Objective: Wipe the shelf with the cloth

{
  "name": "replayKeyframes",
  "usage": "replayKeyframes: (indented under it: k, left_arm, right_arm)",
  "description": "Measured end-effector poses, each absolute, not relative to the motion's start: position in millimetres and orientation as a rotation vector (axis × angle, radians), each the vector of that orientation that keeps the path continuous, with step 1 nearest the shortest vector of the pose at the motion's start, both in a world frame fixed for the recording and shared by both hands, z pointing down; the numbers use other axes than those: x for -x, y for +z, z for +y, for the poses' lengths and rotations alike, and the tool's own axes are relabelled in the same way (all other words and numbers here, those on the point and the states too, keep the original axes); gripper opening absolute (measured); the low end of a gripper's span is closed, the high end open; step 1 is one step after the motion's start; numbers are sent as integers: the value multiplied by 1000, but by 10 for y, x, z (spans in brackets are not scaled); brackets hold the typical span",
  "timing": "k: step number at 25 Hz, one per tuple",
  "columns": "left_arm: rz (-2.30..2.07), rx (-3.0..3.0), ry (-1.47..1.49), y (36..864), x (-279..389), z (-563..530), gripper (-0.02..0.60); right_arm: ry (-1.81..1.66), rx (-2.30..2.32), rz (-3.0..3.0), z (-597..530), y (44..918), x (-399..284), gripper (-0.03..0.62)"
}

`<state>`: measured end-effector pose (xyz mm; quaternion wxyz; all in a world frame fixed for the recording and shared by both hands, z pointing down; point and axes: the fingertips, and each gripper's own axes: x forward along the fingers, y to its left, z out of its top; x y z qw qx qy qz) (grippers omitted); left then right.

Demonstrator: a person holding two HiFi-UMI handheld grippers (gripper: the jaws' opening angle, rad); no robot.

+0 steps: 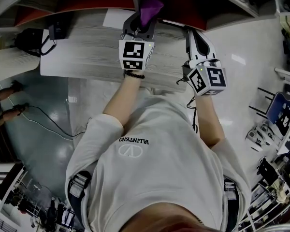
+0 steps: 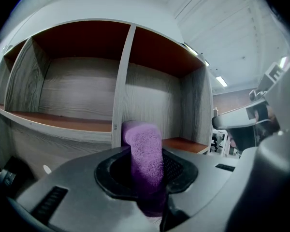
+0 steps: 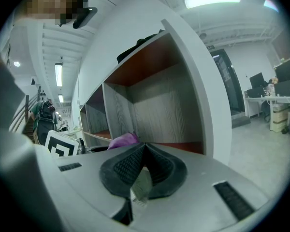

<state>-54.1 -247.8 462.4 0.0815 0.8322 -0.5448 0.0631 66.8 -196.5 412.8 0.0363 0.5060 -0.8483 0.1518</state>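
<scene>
Purple cloth (image 2: 144,144) is pinched tight in the jaws of your left gripper (image 2: 147,173). It sticks up out of the black pads (image 2: 181,170) like a fat roll. The cloth is right in front of the grey upright board (image 2: 122,91) that splits the shelf (image 2: 63,121) into two boxes. You cannot tell from these views whether it touches the wood.

Your right gripper (image 3: 144,166) has its jaws pressed together. A small pale slip (image 3: 143,183) shows in the gap just under where the pads meet. This gripper is just to the right of your left one and points at the right end of the shelf.

The shelf has grey wood walls and red-brown boards. A black bag (image 1: 31,40) sits far off to the left.
</scene>
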Motion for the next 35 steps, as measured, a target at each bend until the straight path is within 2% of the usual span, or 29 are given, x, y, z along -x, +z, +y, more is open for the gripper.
replayKeyframes:
  k: [21, 35]
  left_arm:
    - [-1609, -2542, 213, 4820, 557, -2467, 97]
    - [-1539, -2639, 267, 4725, 542, -2038, 97]
  right_arm:
    - [455, -1610, -2568, -1866, 4128, -820, -2]
    - [423, -1672, -2562, -1527, 3955, -1212, -2]
